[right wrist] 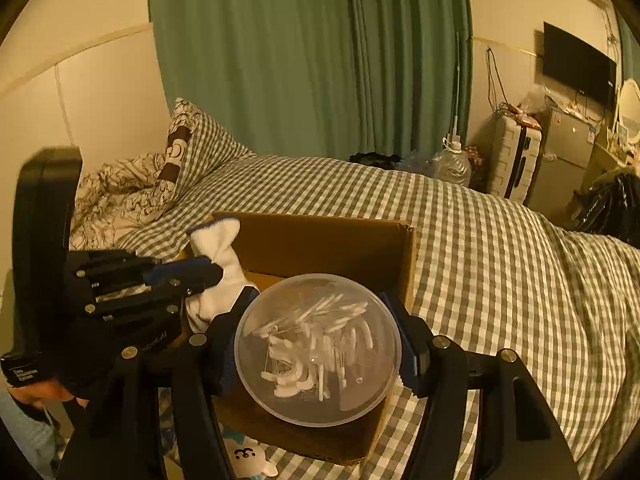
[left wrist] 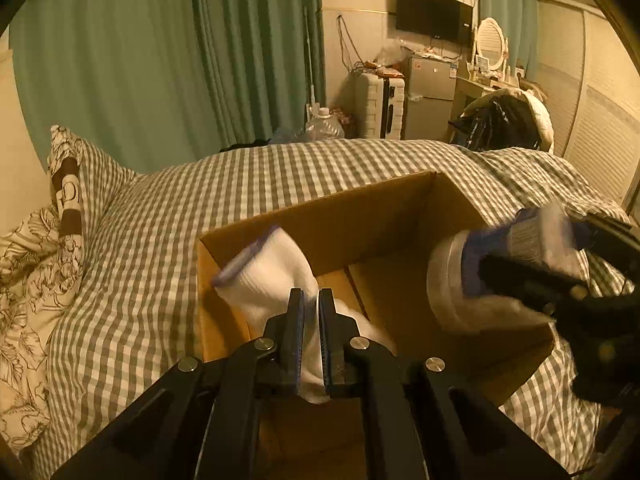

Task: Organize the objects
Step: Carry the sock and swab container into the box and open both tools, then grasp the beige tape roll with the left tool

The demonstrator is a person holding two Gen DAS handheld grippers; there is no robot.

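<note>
Here left gripper pinches white sock over cardboard box; right gripper clamps clear round cotton-swab tub

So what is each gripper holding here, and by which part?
The left gripper pinches the white sock near its middle. The right gripper clamps the clear round tub of cotton swabs across its opposite sides, over the cardboard box.

Home bedroom, gingham-covered bed, pillows, green curtains, wall television, fridge
</note>
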